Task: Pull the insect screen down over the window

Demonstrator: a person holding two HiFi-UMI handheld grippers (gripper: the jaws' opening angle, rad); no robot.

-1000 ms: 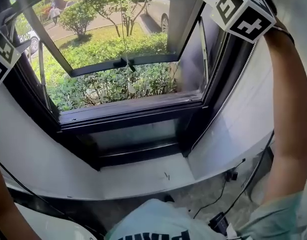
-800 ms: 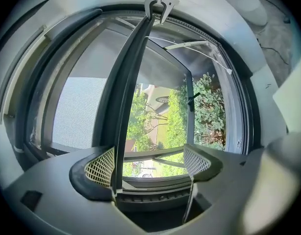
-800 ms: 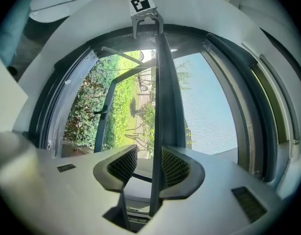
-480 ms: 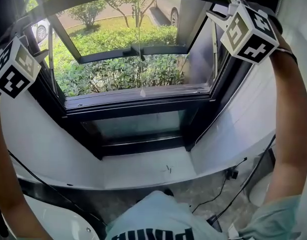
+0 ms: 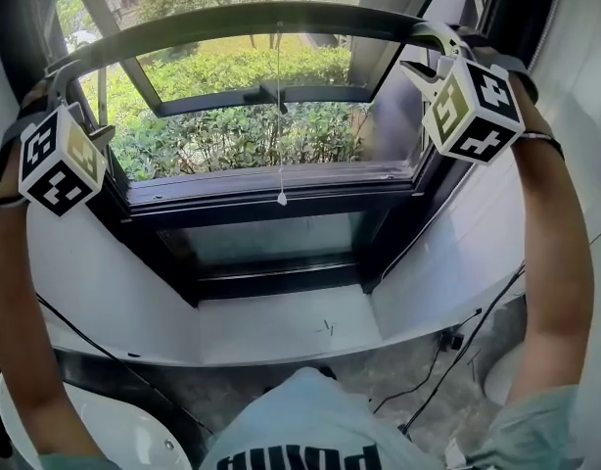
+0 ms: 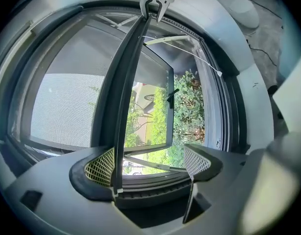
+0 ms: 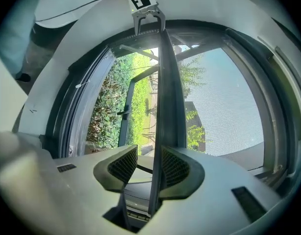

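While bar [image 5: 252, 16] lies between the apart jaws of left gripper [image 6: 148, 156] and right gripper [image 7: 149, 164] | screen [image 6: 67, 106] partly down | lower window [image 5: 271, 186] not yet covered

Hard daylight came through the window [image 5: 281, 204], so the greenery [image 5: 232, 135] outside glared pale while the dark frame [image 5: 271, 262] and the room beneath lay in shade, and both gripper views bowed heavily toward black, vignetted corners, with their nearest parts soft.

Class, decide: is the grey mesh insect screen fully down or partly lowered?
Partly lowered: its dark bottom bar sits high; black-framed window below is uncovered.
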